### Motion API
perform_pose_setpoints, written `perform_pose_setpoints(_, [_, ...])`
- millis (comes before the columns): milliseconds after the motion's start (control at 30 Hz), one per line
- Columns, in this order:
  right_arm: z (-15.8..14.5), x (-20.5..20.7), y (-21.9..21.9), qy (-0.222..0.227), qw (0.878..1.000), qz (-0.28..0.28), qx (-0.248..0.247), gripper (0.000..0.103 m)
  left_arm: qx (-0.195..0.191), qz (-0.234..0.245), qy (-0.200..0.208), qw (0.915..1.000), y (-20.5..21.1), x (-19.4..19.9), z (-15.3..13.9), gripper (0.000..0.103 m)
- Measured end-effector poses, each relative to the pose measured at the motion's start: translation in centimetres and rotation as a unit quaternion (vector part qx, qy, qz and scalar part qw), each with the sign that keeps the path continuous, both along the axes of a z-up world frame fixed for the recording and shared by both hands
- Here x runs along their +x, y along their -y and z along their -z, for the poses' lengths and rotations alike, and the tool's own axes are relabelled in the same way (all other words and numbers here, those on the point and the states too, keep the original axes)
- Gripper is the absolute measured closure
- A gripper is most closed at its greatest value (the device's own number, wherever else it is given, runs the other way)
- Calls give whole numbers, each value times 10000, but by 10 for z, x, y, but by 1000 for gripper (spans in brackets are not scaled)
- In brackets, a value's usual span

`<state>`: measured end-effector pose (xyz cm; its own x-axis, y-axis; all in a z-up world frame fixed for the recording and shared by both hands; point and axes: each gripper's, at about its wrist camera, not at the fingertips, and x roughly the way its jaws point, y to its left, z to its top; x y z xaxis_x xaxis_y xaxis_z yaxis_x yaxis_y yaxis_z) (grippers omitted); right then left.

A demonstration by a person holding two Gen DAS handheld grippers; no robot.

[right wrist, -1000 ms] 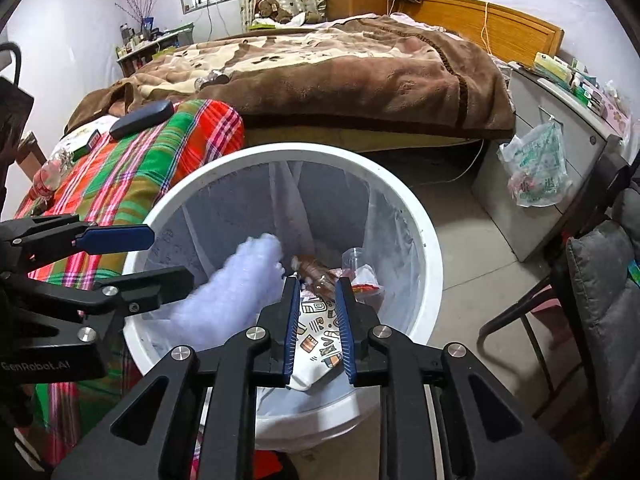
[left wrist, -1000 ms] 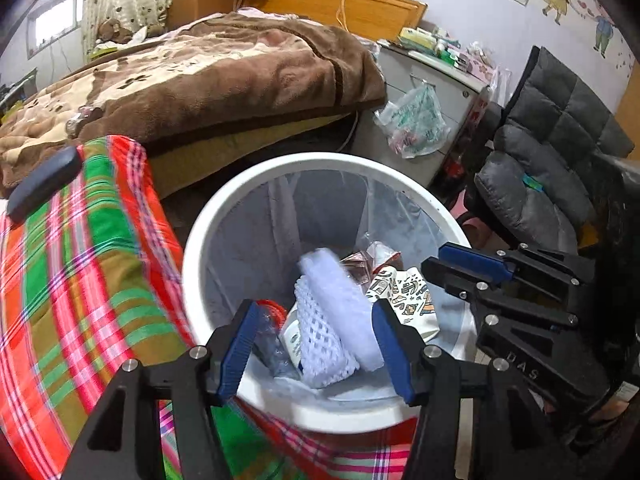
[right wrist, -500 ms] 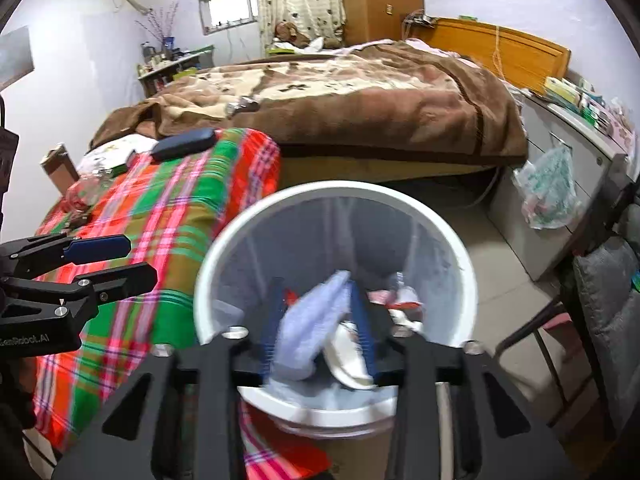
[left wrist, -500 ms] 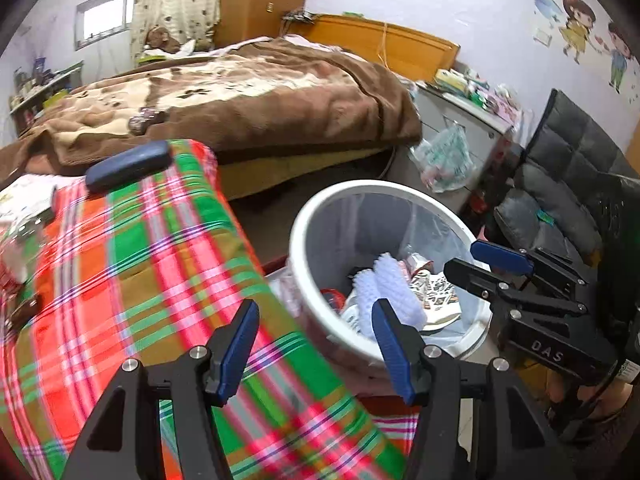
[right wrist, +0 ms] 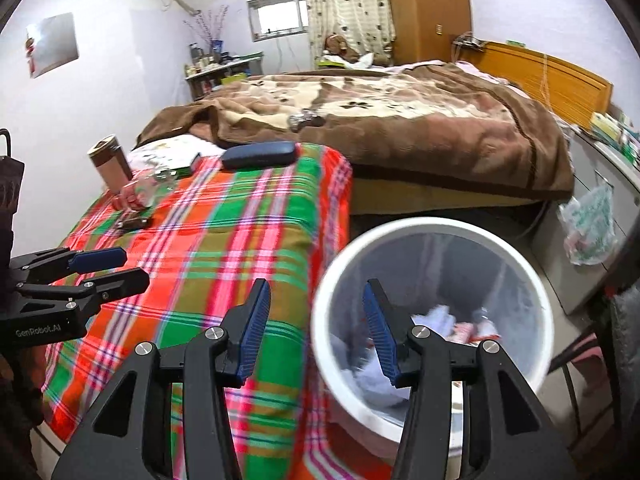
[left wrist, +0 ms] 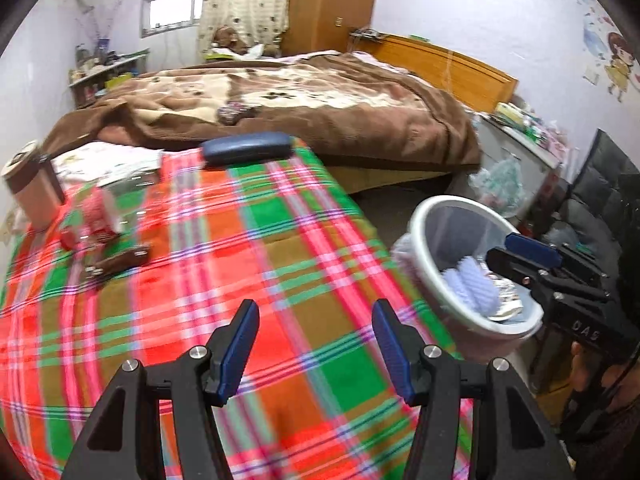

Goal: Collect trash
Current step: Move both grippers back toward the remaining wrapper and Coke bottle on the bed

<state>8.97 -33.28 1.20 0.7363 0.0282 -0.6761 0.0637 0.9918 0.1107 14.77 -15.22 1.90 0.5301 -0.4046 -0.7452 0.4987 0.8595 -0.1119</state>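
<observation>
Both sets of jaws stand apart with nothing between them: the right gripper [right wrist: 316, 330], whose jaws have just been opening, straddles the near rim of the white trash bin [right wrist: 520, 264], and the left gripper [left wrist: 314, 346] hangs over the plaid tablecloth [left wrist: 224, 264], so the next pick is best made by steering to the clear plastic bottle [left wrist: 106, 216] lying at the cloth's far left corner and closing across its body. Only the left view shows the foam netting [left wrist: 474, 286] and foil wrapper [left wrist: 506, 300] in the bin; only the right shows the bin's whole rim
</observation>
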Motion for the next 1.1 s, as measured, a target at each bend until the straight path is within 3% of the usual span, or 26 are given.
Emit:
perform_pose_setpoints(300, [-1, 24, -38, 10, 9990, -443, -52, 54, 20, -686, 50, 9976, -72, 25, 1, 45])
perform_pose_setpoints(567, [-2, 51, -69, -17, 9970, -775, -87, 54, 51, -977, 116, 9951, -117, 50, 7, 45])
perform_pose_setpoints(1100, [11, 109, -115, -243, 9921, -1202, -261, 54, 260, -671, 47, 9974, -132, 119, 37, 45])
